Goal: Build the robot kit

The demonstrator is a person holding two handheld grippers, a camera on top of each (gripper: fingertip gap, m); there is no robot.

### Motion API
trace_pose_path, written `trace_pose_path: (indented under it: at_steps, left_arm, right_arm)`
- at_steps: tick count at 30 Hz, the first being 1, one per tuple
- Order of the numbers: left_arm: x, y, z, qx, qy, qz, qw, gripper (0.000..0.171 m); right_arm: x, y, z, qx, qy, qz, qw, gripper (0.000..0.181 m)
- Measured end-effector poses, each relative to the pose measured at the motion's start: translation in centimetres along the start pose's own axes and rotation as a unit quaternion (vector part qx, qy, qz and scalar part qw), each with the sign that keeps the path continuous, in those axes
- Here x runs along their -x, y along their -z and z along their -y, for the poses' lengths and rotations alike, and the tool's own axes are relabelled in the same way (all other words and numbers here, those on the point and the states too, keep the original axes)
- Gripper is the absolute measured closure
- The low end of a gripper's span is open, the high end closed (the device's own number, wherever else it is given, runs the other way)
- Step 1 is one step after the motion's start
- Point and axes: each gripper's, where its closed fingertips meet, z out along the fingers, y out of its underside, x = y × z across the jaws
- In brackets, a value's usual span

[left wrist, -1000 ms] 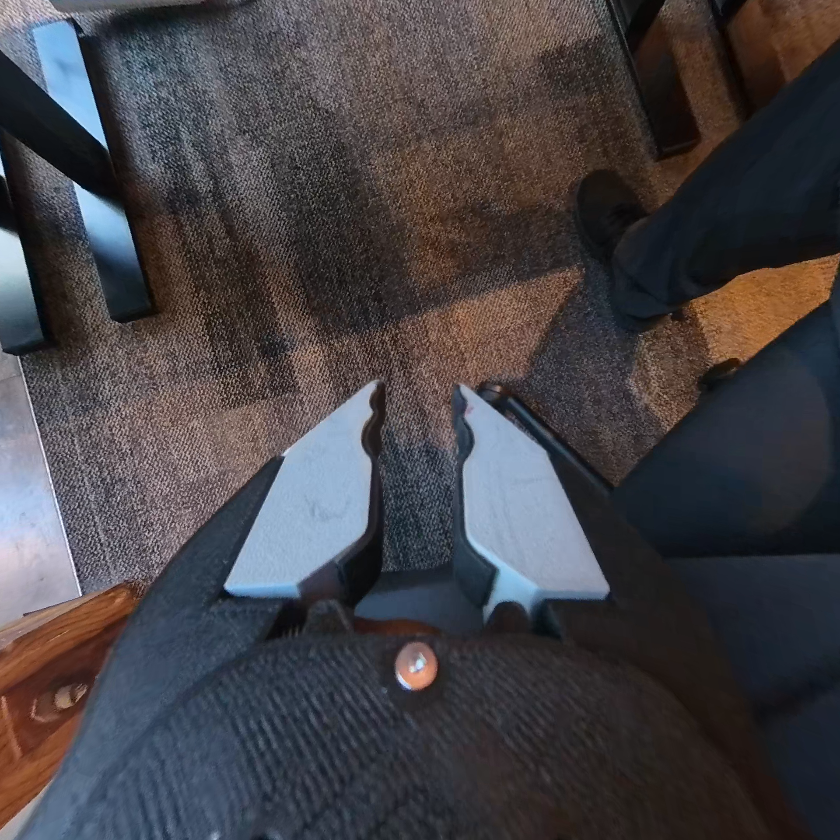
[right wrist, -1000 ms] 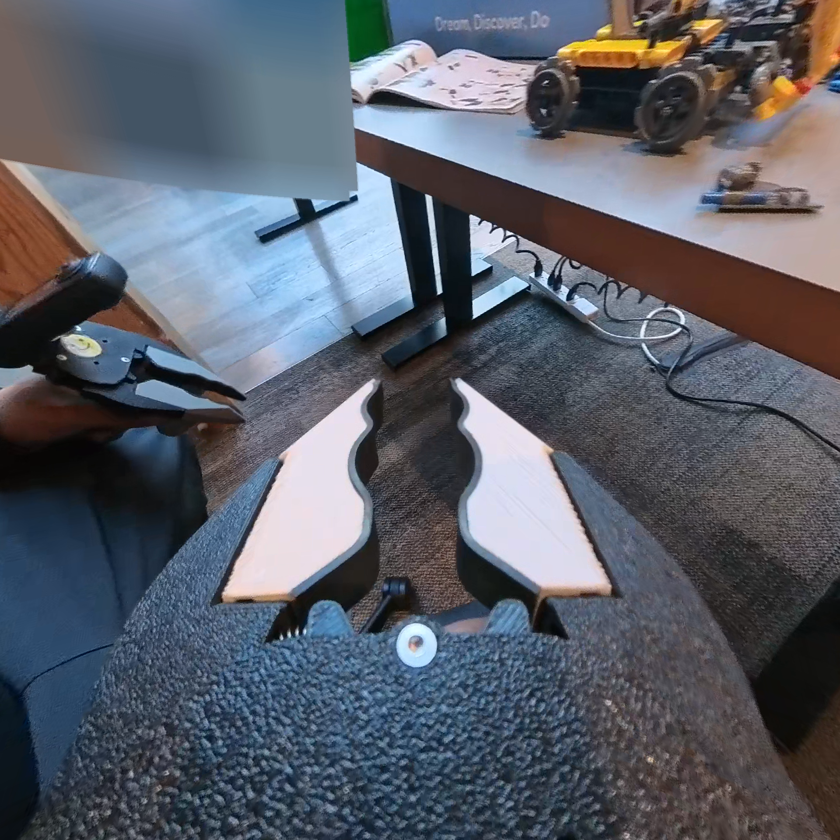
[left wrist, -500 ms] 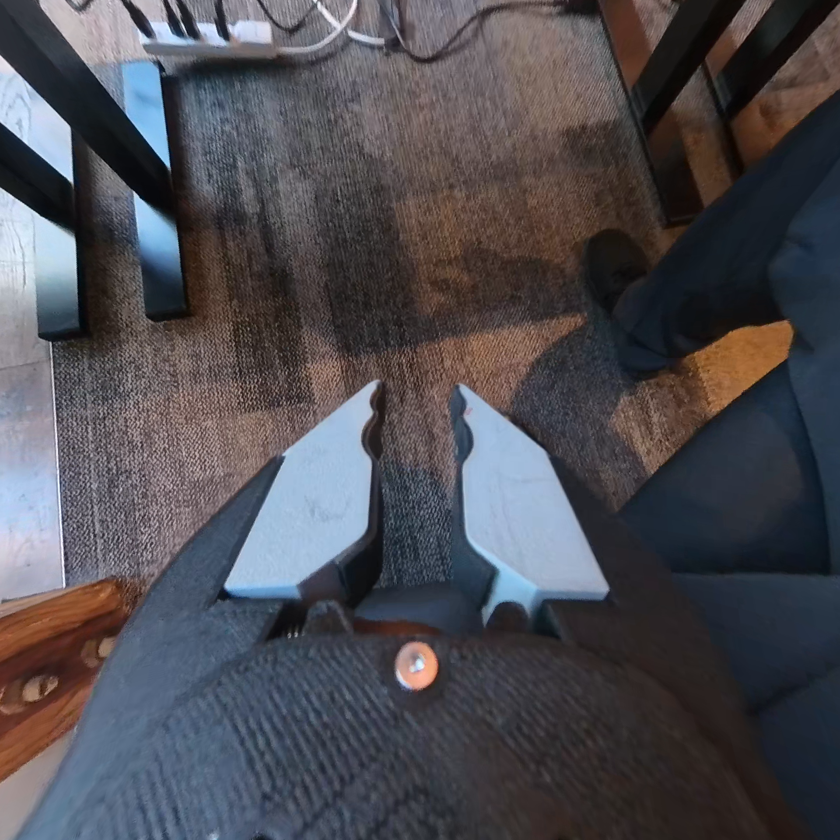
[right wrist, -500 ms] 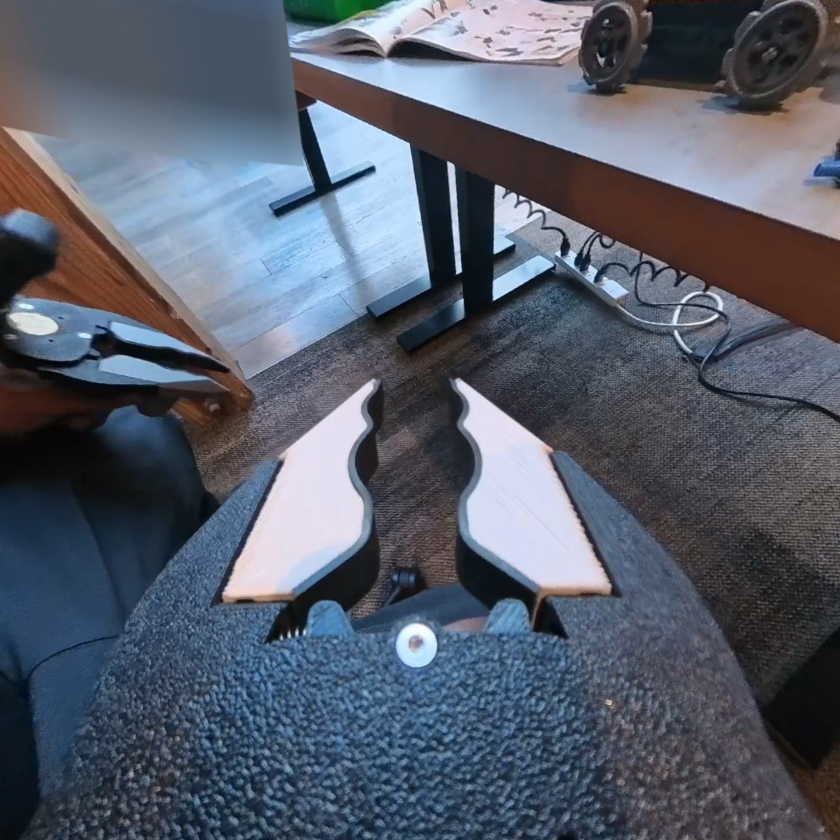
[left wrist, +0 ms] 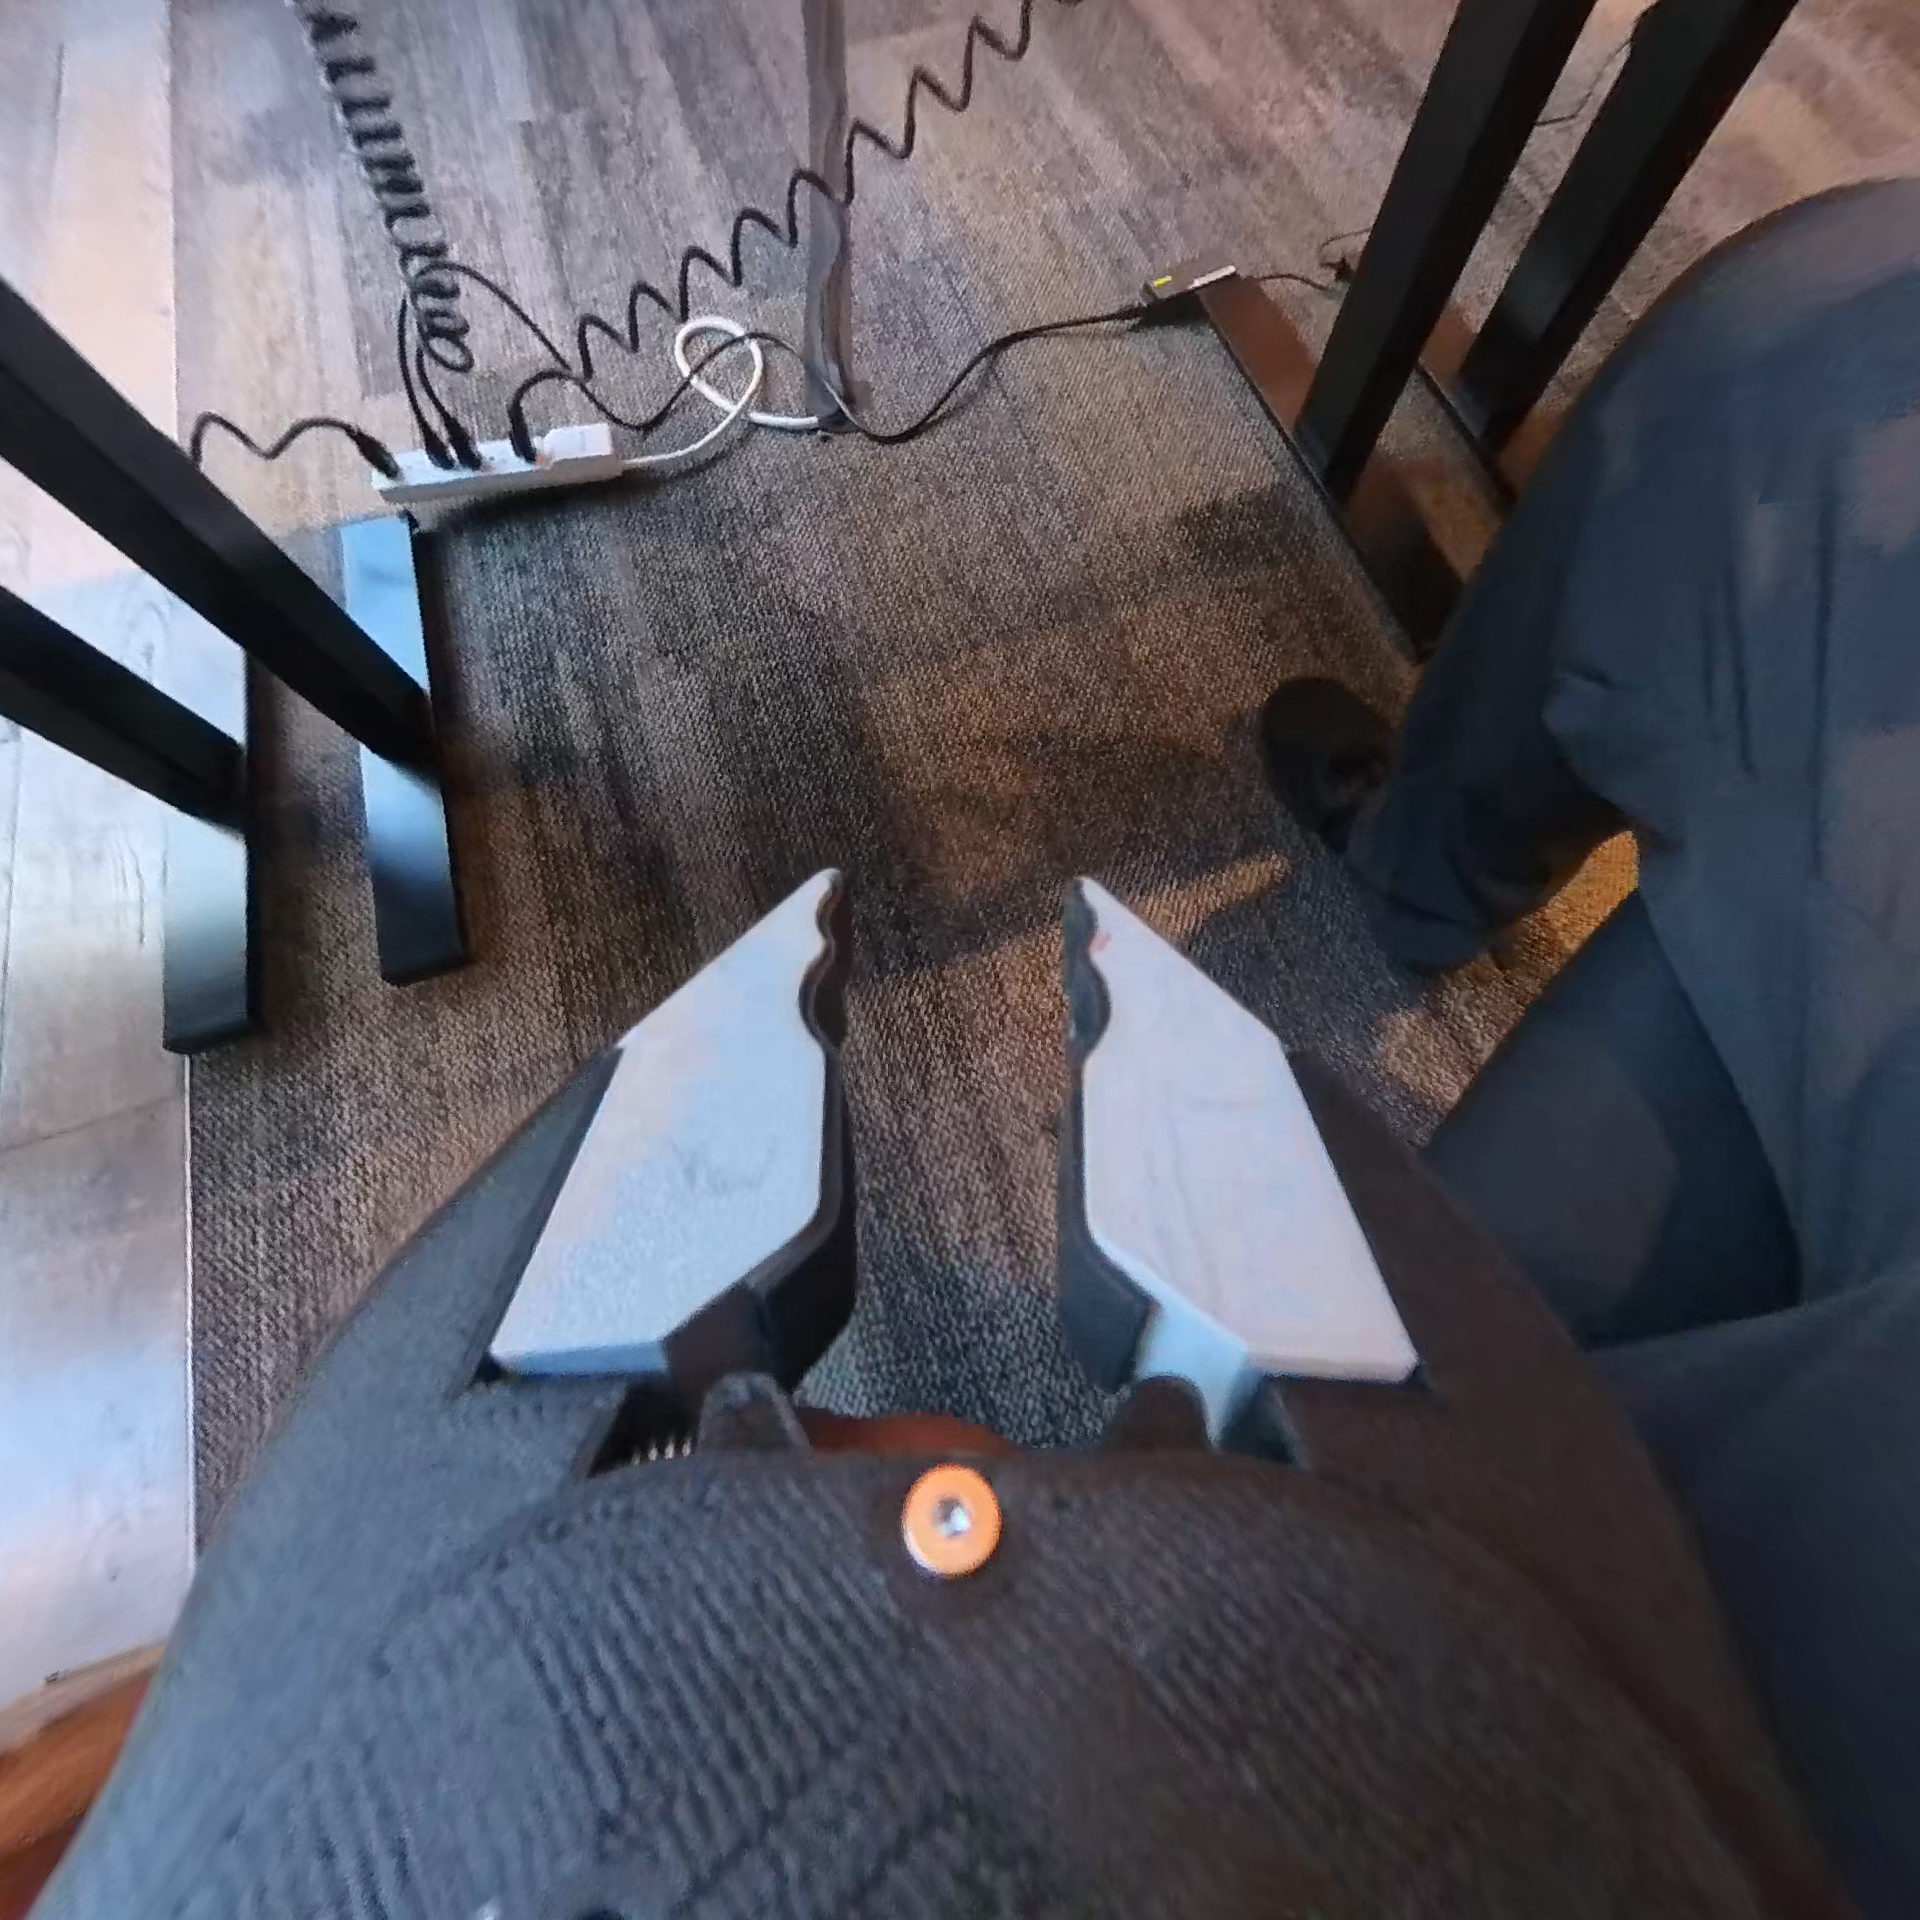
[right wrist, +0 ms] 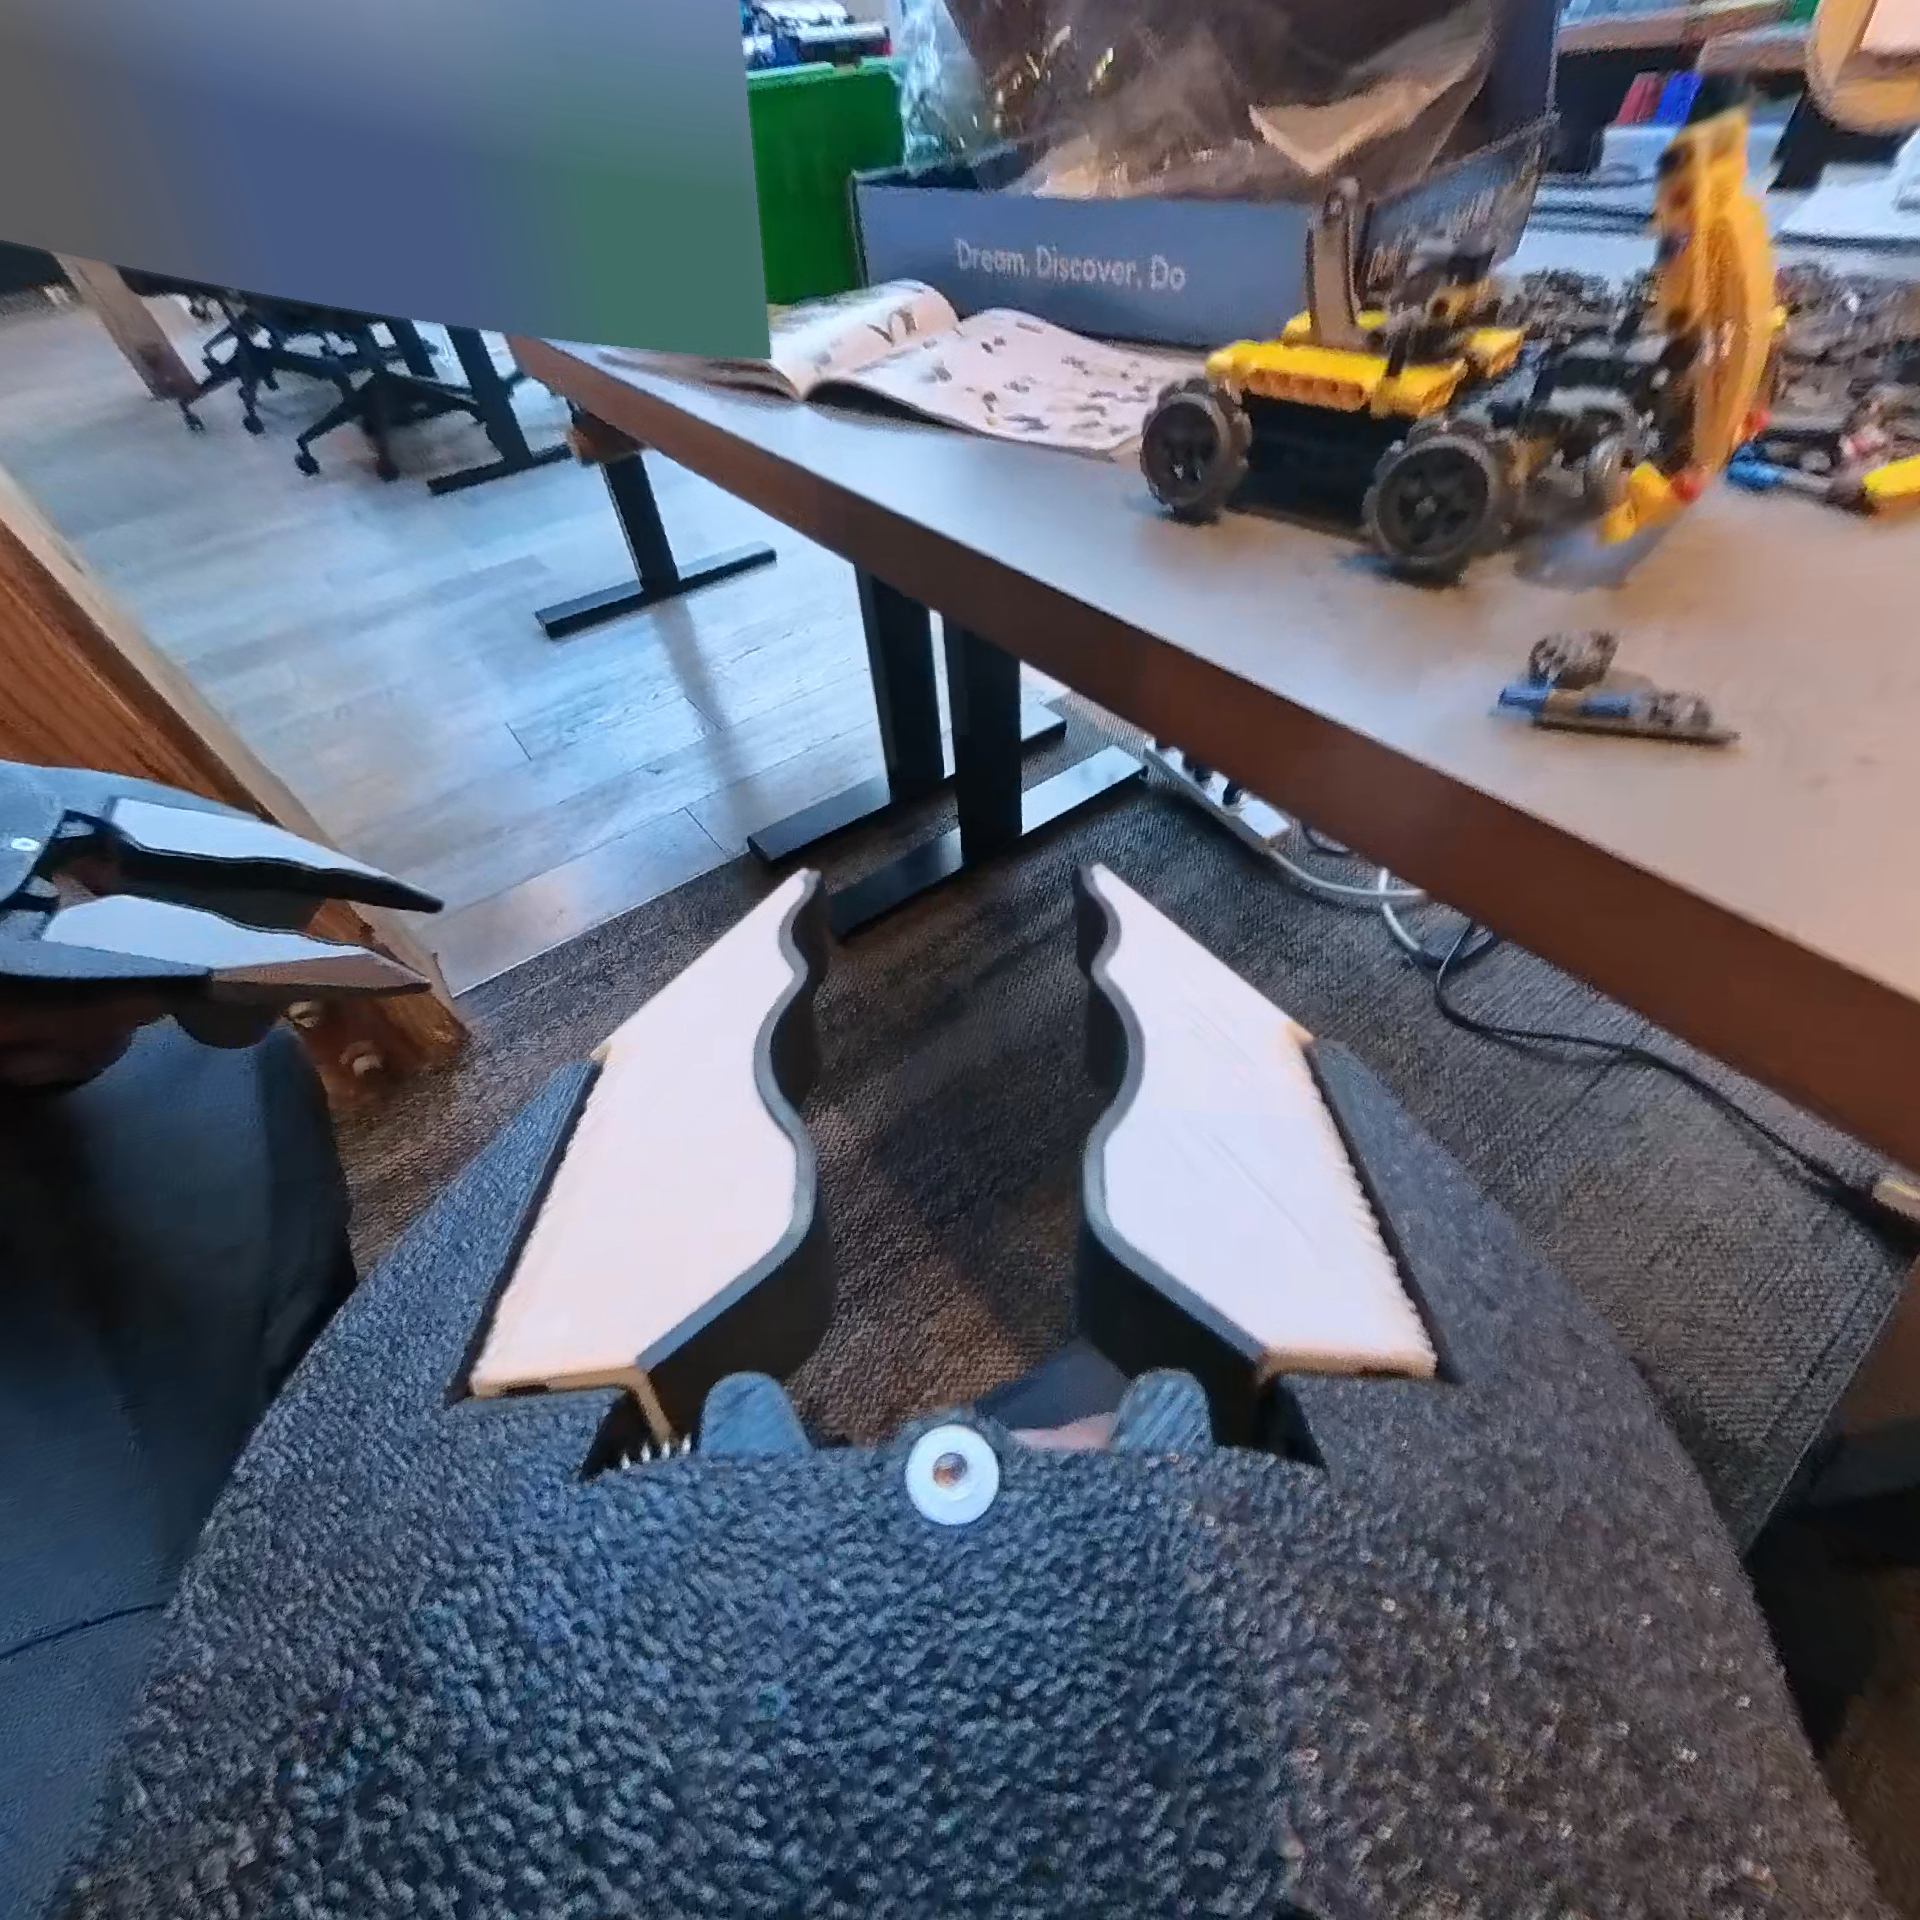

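Above carpet (left wrist: 935, 644): left gripper (left wrist: 951, 899), right gripper (right wrist: 945, 894) agape, empty.

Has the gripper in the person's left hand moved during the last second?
Yes. The left gripper has tipped up and forward: the white power strip under the table, out of view a second ago, now shows well above its open fingertips, over the carpet.

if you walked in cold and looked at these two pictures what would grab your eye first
The yellow and black toy vehicle with chunky wheels, standing on the brown table at upper right beside an open booklet. Nearer, the right tongs hang open and empty over the grey carpet, the left tongs at the left edge. In the left wrist view, coiled black cables run to a white power strip on the floor.
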Motion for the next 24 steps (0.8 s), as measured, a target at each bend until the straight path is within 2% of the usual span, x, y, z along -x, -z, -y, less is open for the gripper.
trace_pose_path:
  at_steps: [3,7,9,12,15,19,24]
  left_arm:
    - [-1.0,-0.1,1.1,-0.013,-0.025,-0.005,1.000,0.136]
    - [-2.6,-0.7,0.3,0.002,-0.053,-0.016,0.998,0.138]
    - [-3.2,-1.3,-0.4,0.011,-0.080,-0.016,0.997,0.140]
    - [-2.8,-2.3,-1.9,0.036,-0.113,0.003,0.993,0.142]
    - [-2.3,-2.5,-1.7,0.037,-0.107,0.027,0.993,0.142]
    - [-3.7,-1.5,-1.3,0.053,-0.087,0.021,0.995,0.136]
    - [-5.2,1.2,-0.5,0.033,-0.165,0.041,0.985,0.136]
  right_arm:
    - [-0.5,1.1,1.6,-0.023,0.006,-0.009,1.000,0.129]
    - [-2.4,3.7,3.3,-0.049,0.002,-0.048,0.998,0.129]
    - [-2.8,4.6,3.1,-0.048,-0.003,-0.054,0.997,0.137]
    - [-2.8,5.0,2.3,-0.037,-0.040,-0.046,0.997,0.137]
    - [-4.2,5.4,2.5,-0.040,-0.046,-0.065,0.996,0.138]
    - [-6.9,6.1,3.2,-0.059,-0.066,-0.088,0.992,0.138]
    - [-8.2,5.0,3.7,-0.060,-0.076,-0.086,0.992,0.141]
